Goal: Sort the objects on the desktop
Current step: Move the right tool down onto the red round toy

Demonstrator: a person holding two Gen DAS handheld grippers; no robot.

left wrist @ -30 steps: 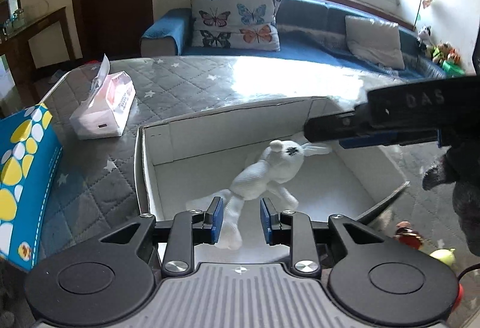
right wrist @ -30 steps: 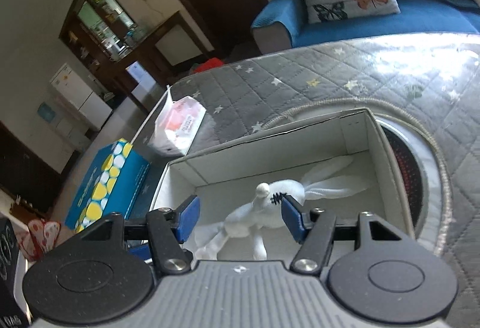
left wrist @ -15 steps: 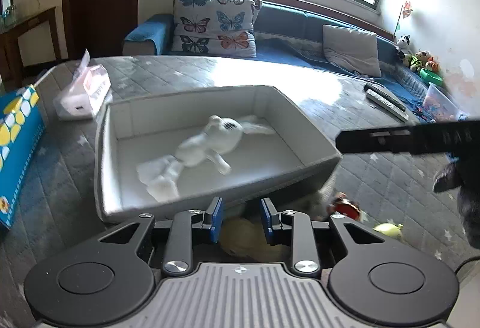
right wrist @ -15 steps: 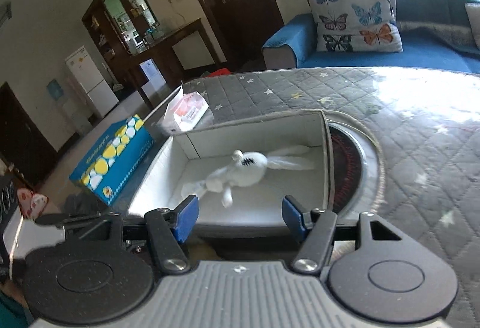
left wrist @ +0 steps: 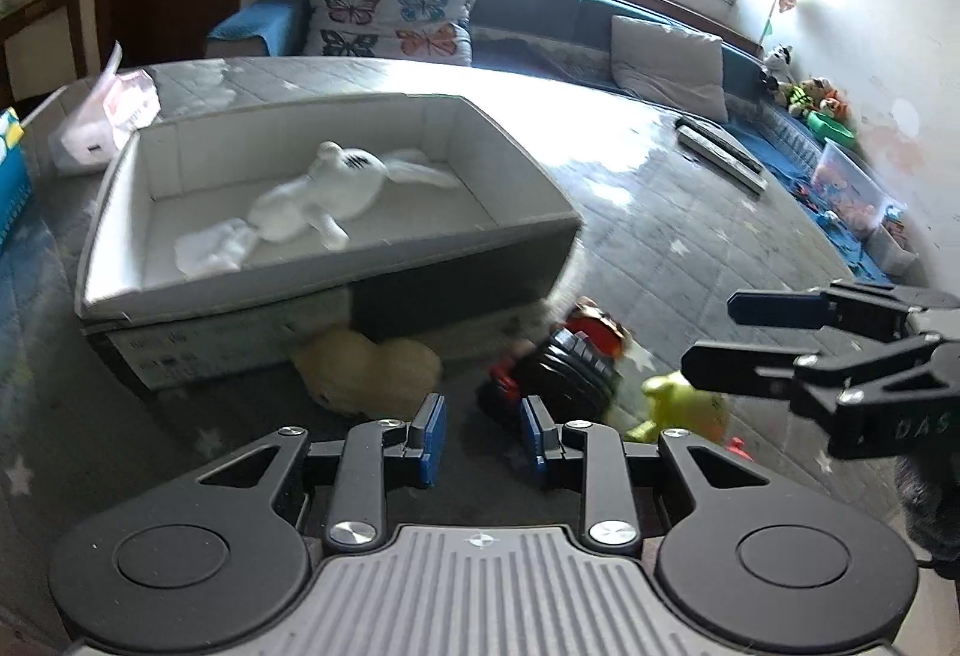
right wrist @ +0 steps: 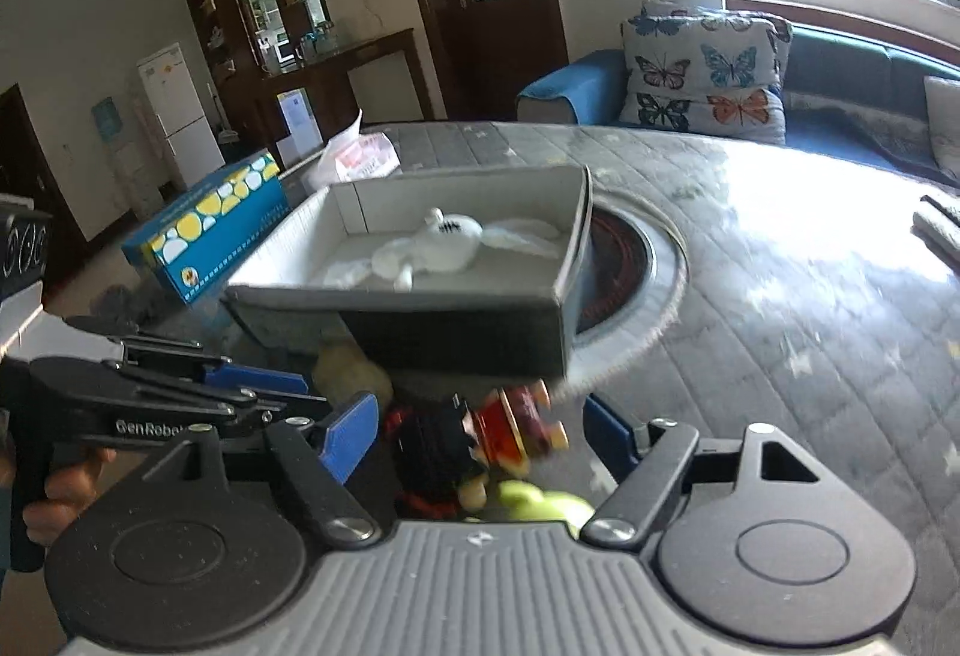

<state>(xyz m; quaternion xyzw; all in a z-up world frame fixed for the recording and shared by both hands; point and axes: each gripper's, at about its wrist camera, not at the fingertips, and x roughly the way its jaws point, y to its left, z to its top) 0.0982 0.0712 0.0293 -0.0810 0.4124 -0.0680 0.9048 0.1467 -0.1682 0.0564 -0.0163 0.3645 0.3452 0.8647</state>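
Observation:
A white plush rabbit [left wrist: 324,191] lies inside a grey cardboard box [left wrist: 336,299], also in the right wrist view [right wrist: 456,320] with the rabbit [right wrist: 432,251]. In front of the box lie a cream plush [left wrist: 366,371], a red-and-black toy [left wrist: 564,362] and a green toy [left wrist: 684,407]. My left gripper [left wrist: 480,437] is open and empty, low over the table before the cream plush and red-black toy. My right gripper [right wrist: 480,431] is open wide, its jaws either side of the red-black toy [right wrist: 480,446]; the green toy [right wrist: 540,503] lies just below.
A blue tissue box with yellow dots [right wrist: 210,230] and a pink tissue pack [left wrist: 105,119] stand left of and behind the box. A round burner inset [right wrist: 624,260] lies under the box's right end. Remote controls [left wrist: 720,152] lie far right. A sofa runs behind.
Both grippers have pulled back from over the box and dropped low in front of it. The toys before the box have come into view. The rabbit stays in the box.

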